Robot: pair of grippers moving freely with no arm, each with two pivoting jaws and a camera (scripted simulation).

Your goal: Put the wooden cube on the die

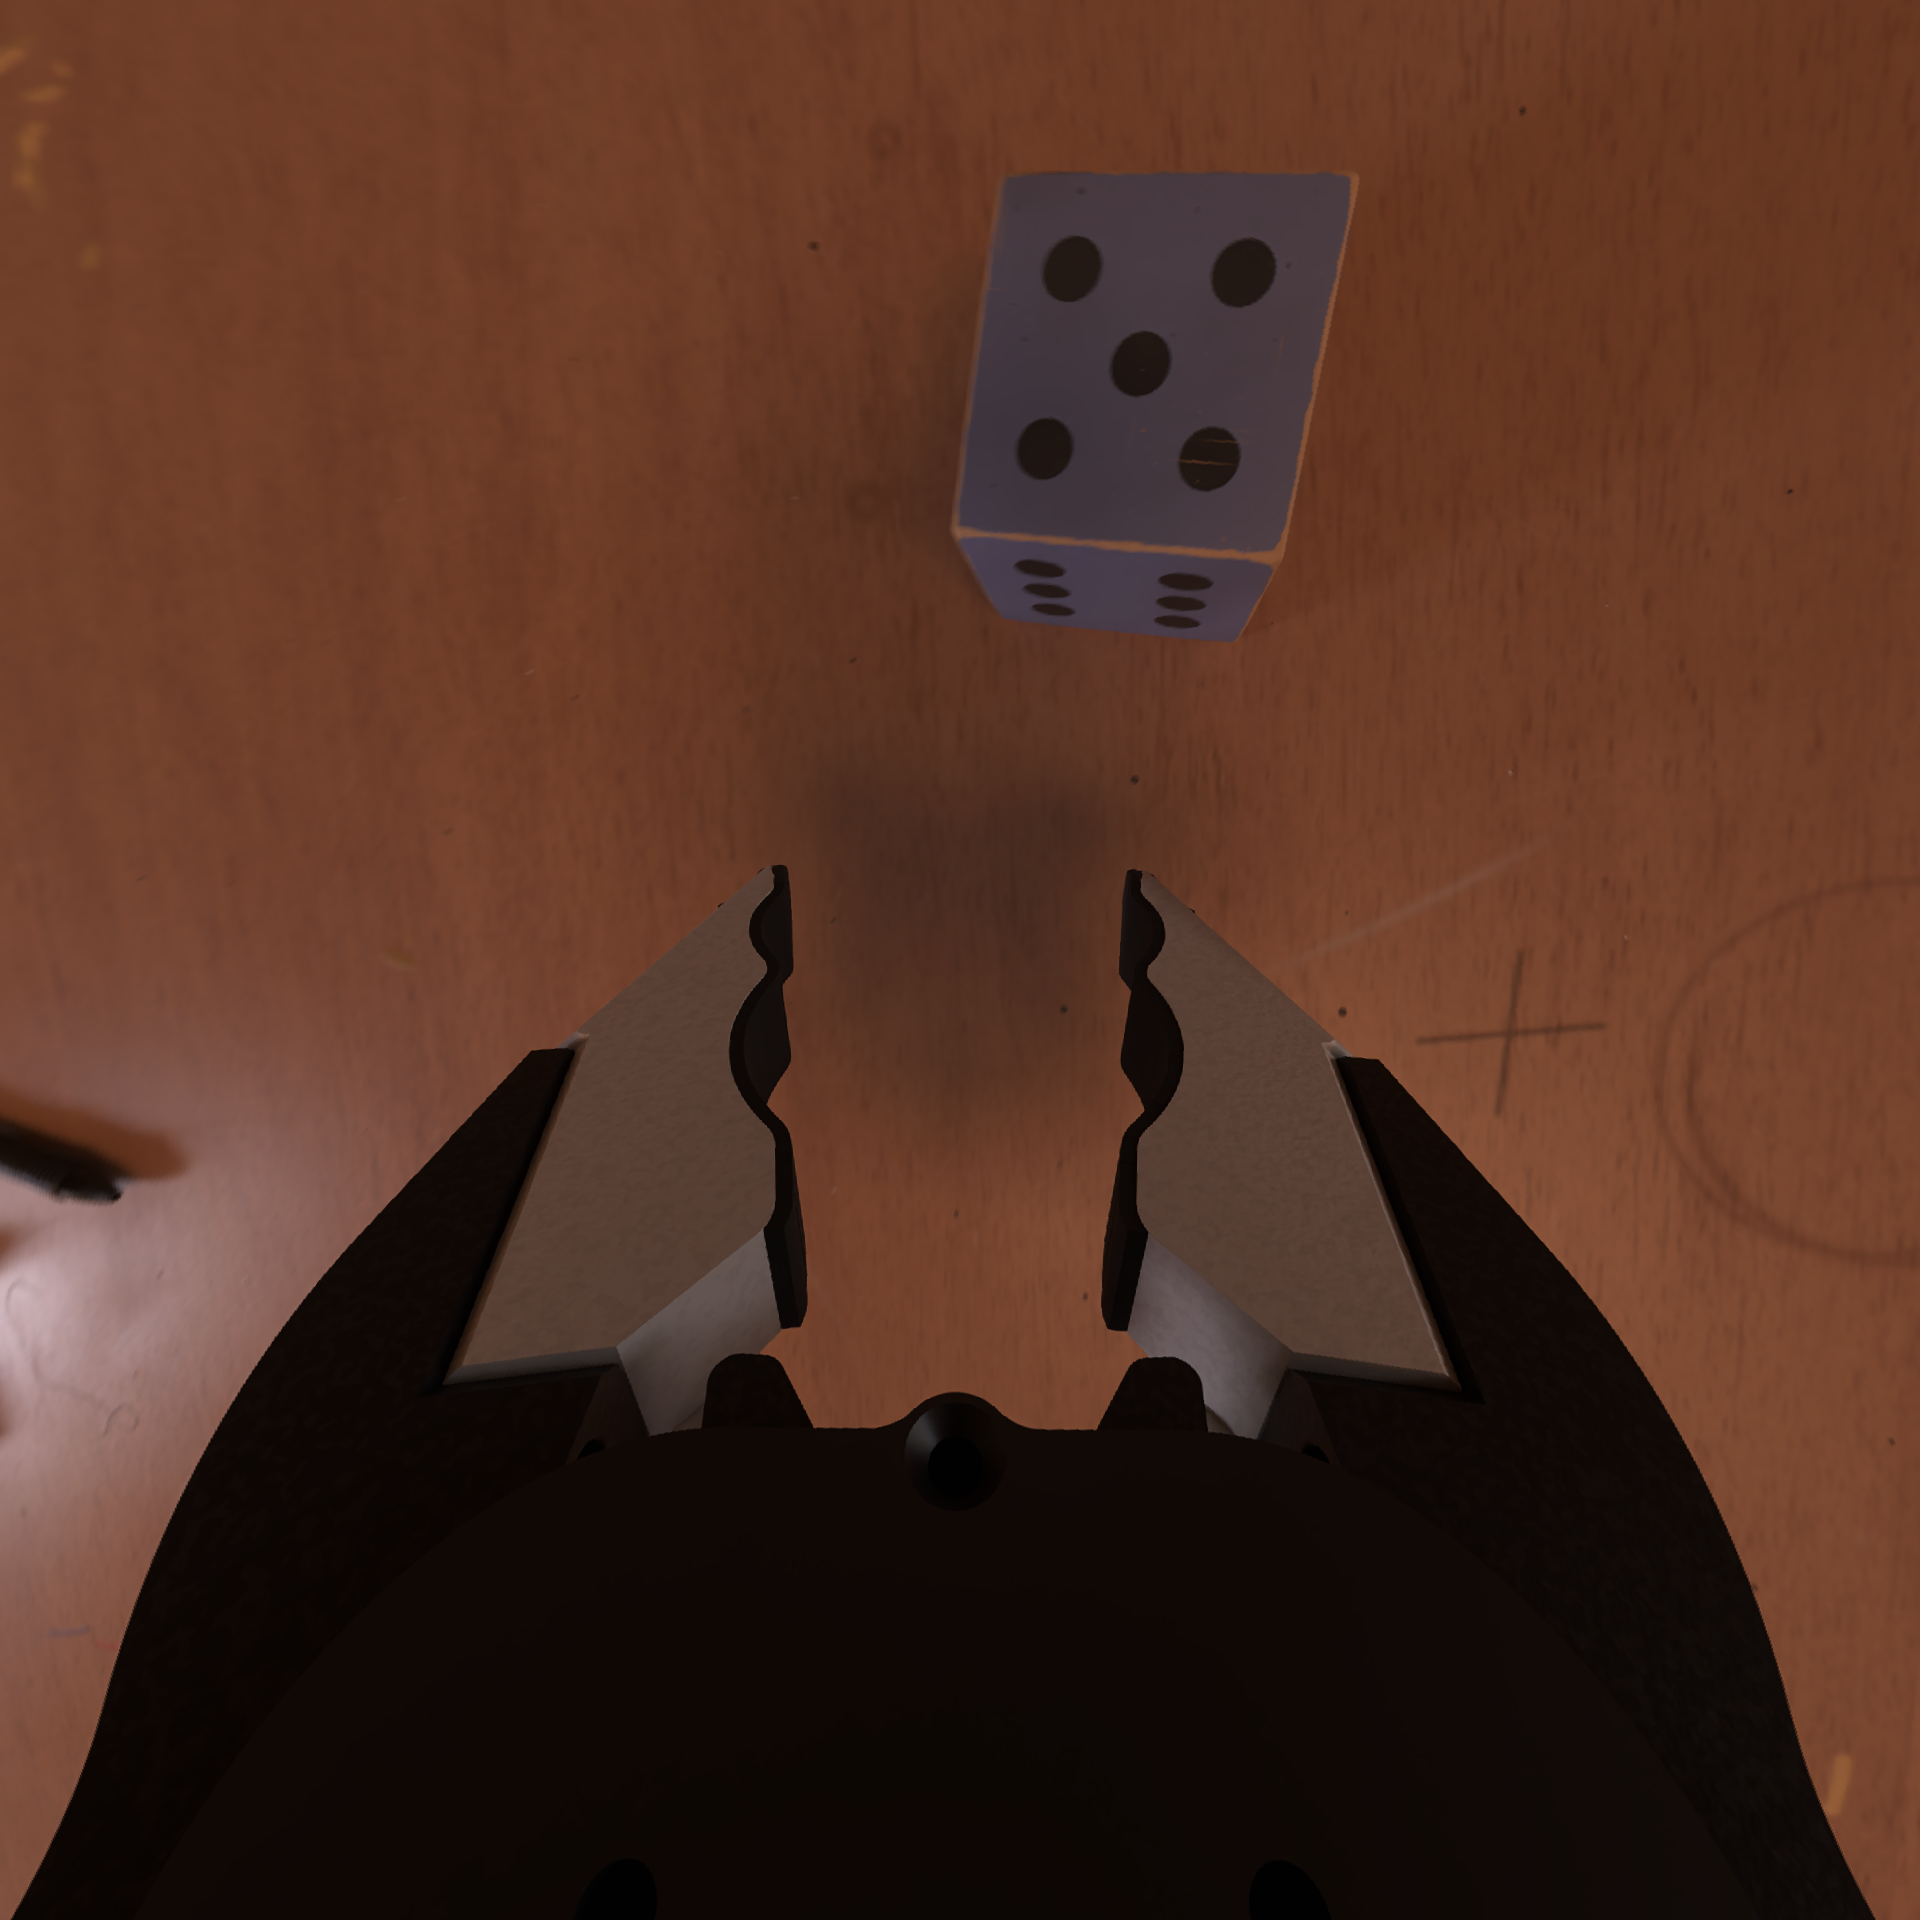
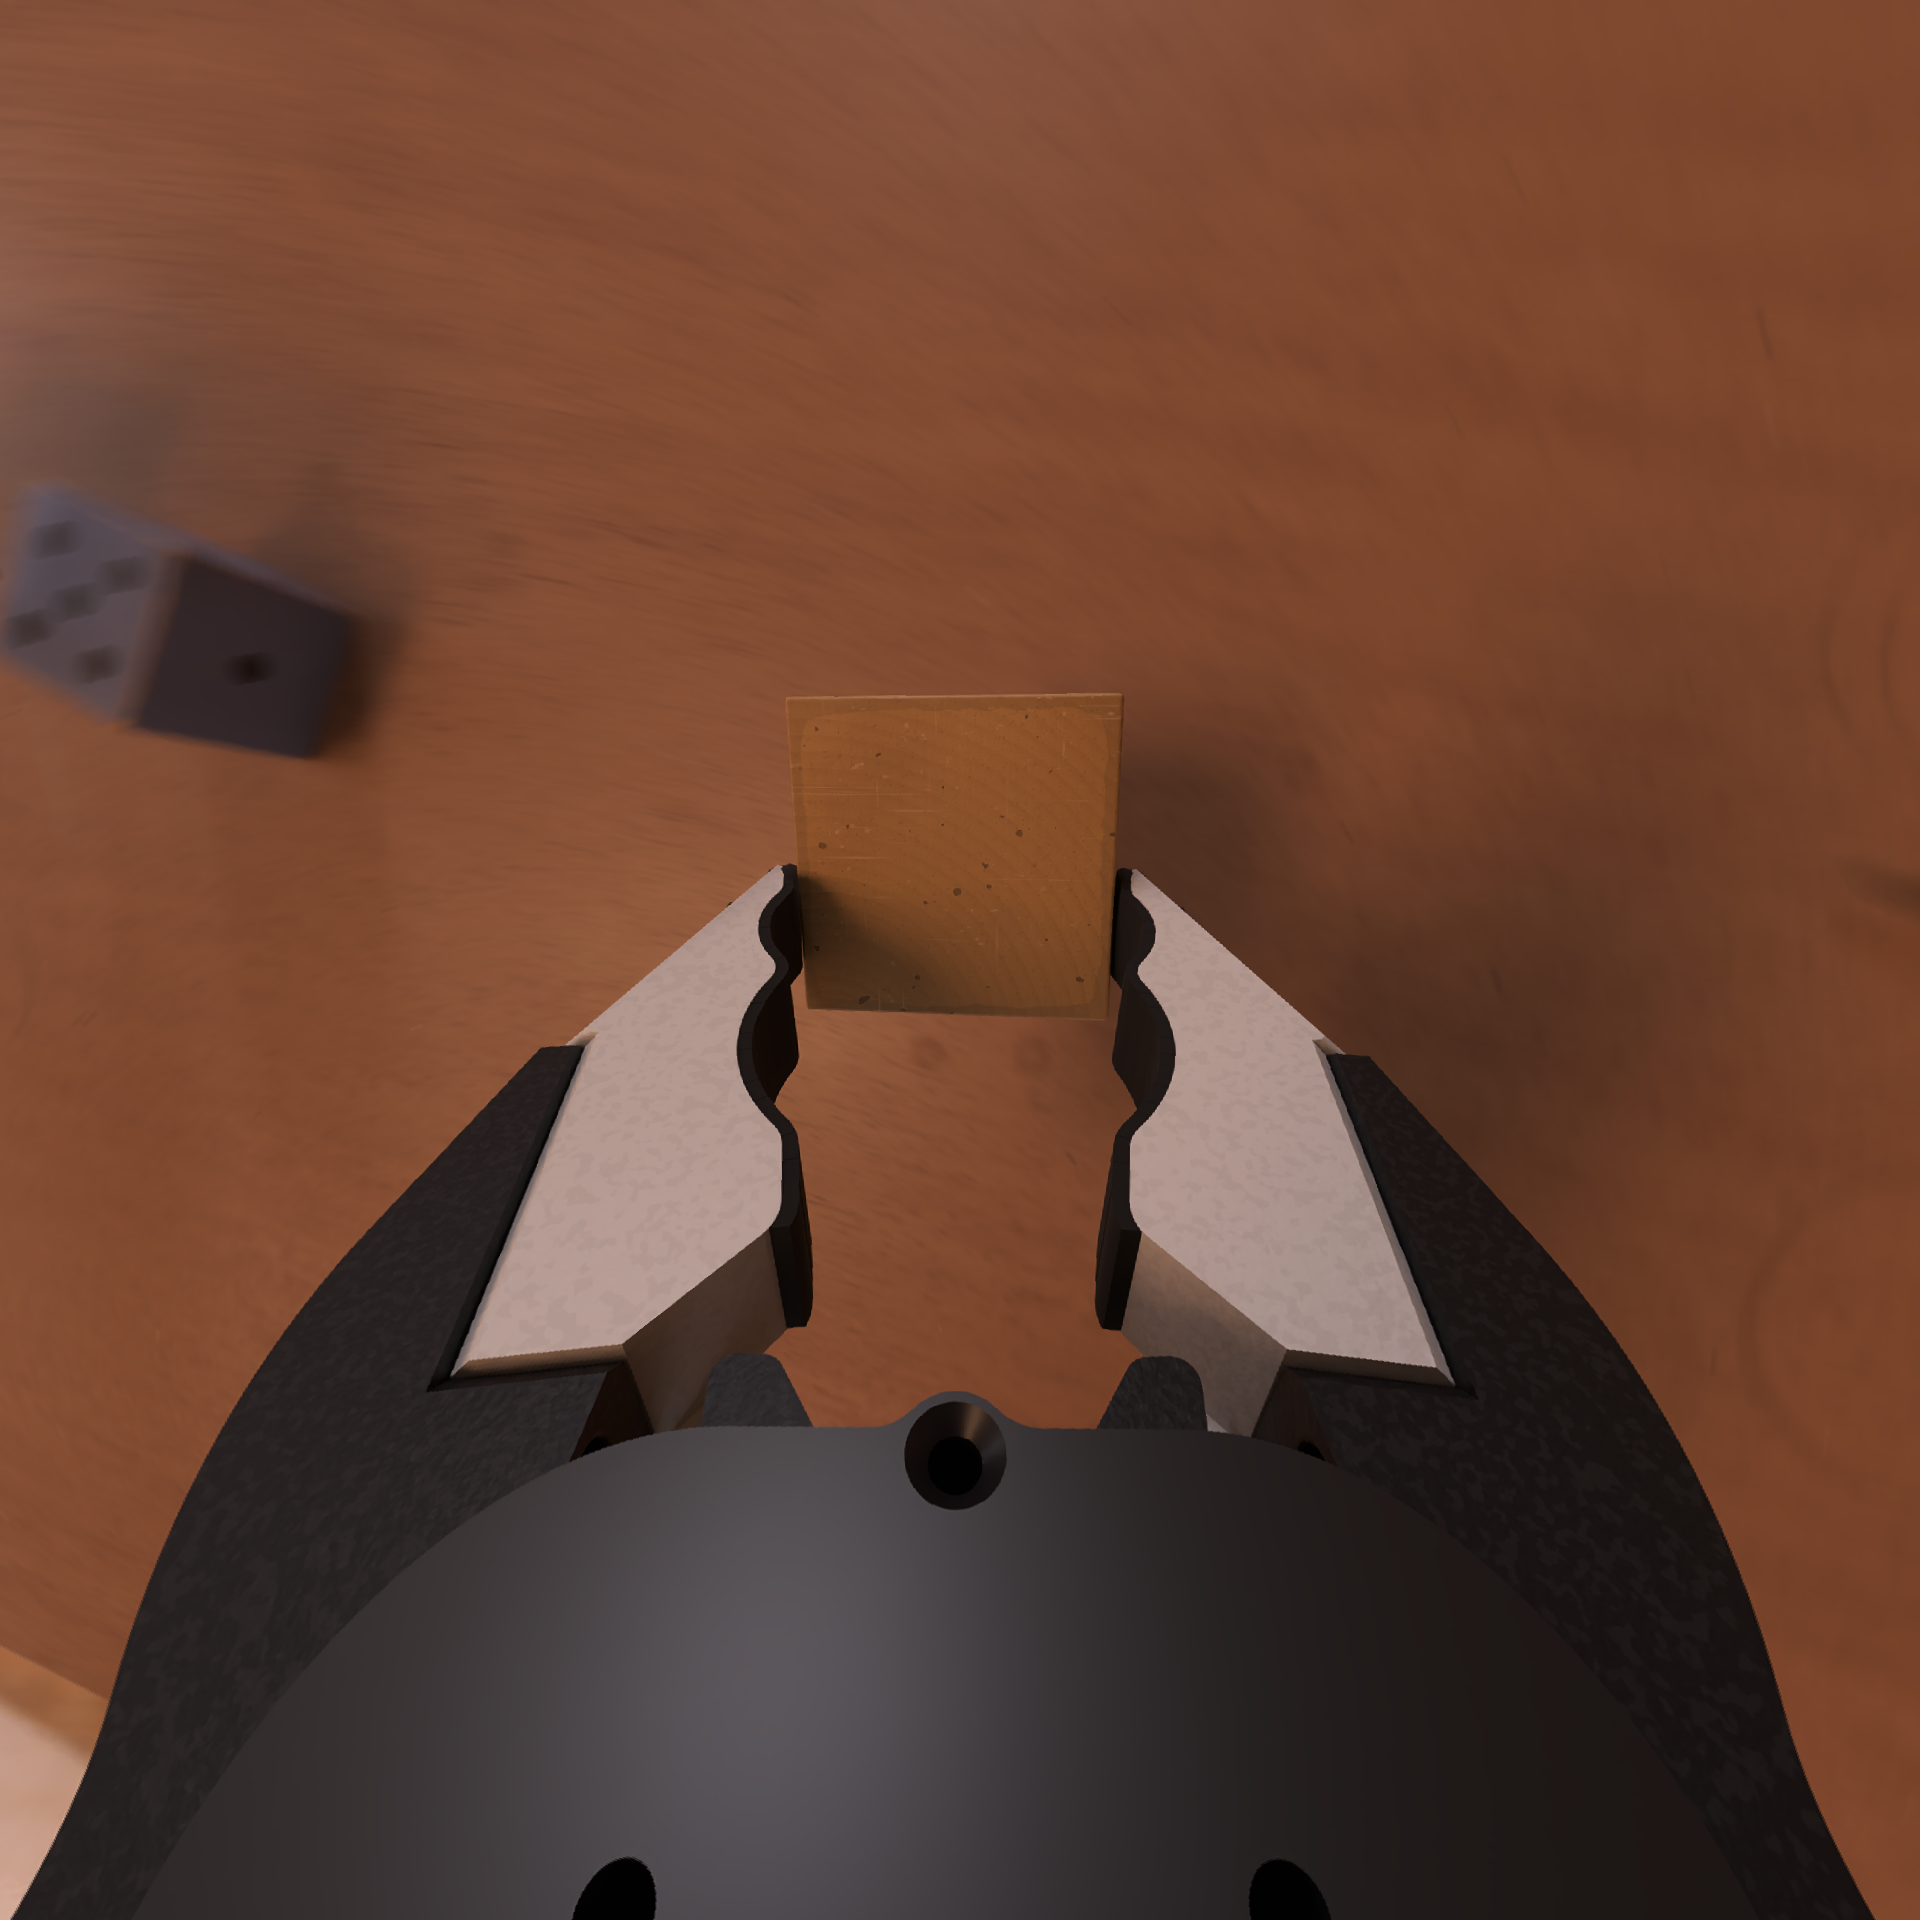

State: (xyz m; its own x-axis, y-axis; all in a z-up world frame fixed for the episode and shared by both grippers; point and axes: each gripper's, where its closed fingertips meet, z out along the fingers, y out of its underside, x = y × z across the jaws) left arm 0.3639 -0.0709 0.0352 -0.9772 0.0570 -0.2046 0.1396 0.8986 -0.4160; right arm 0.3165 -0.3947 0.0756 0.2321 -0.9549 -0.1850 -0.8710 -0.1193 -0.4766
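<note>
- right gripper (image 2: 954, 940) pinches the wooden cube (image 2: 954, 831) by its sides at the fingertips, so the bottom stays free for stacking
- die (image 2: 166, 623) sits off to its left
- left gripper (image 1: 956, 883) is wide apart, holding nothing, die (image 1: 1148, 400) just ahead

Empty hand-held gripper (image 1: 956, 894), jaws apart, near the die (image 1: 1143, 384).

Bare brown wooden tabletop (image 1: 416, 520) surrounds the grey black-pipped die (image 1: 1143, 374) on every side. In the right wrist view the orange-brown wooden cube (image 2: 954, 852) fills the gap between the right gripper's (image 2: 954, 894) fingertips.
</note>
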